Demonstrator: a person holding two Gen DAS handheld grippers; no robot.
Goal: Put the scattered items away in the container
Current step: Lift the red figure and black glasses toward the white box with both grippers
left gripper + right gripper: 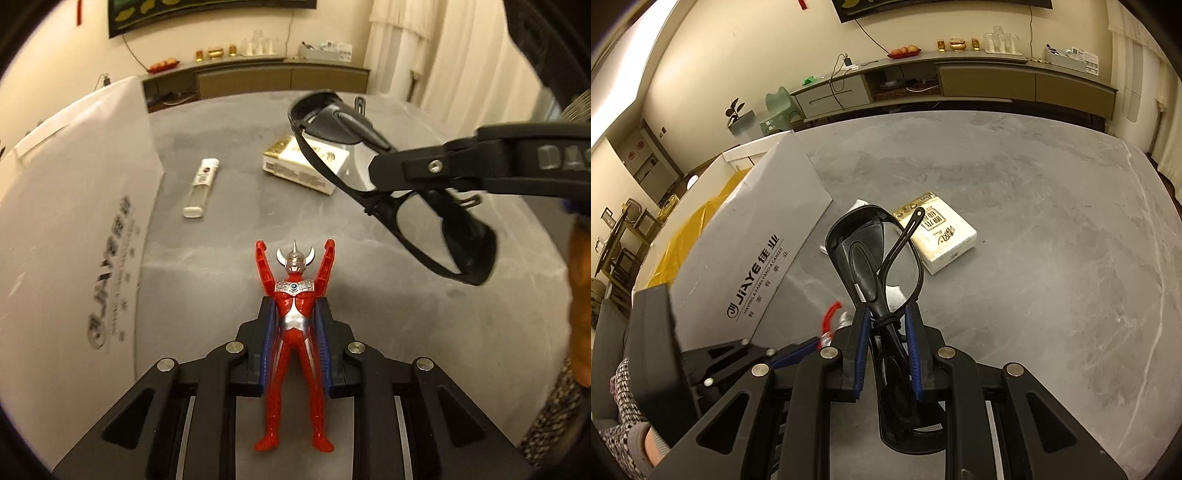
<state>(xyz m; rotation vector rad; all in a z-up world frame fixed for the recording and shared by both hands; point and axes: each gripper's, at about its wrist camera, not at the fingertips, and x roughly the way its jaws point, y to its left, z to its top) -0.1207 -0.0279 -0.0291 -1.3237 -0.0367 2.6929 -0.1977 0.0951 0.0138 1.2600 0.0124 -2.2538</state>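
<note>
Between ribbed blue fingers [267, 332], glossy red figure [293, 332]

Left gripper [293, 332] level over bench, jaws clamped on red figure [293, 332]. Right gripper [886, 332] raised beside it, jaws clamped on black glasses [875, 258].

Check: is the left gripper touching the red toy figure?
Touching. In the left wrist view, the left gripper has both blue pads pressed against the sides of the red toy figure, no gap showing.
</note>
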